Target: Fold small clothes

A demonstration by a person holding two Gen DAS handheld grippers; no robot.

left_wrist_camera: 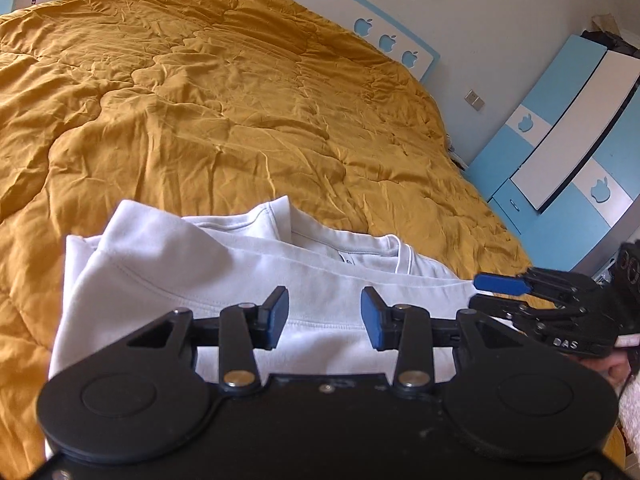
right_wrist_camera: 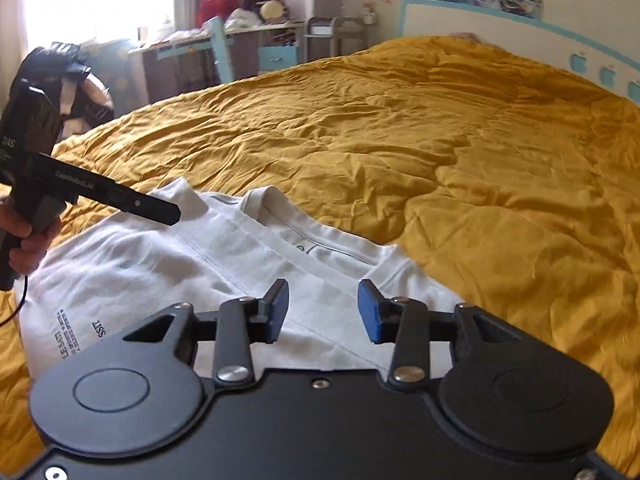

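The white shirt lies at the near edge of the bed, on a crumpled mustard quilt. Its sides look already turned in over the middle, collar at the far end — a lengthwise fold seems left. Left gripper and right gripper both gape wide over it, holding nothing. The cloth is soft jersey, stitched hems raised — small print near its left edge.
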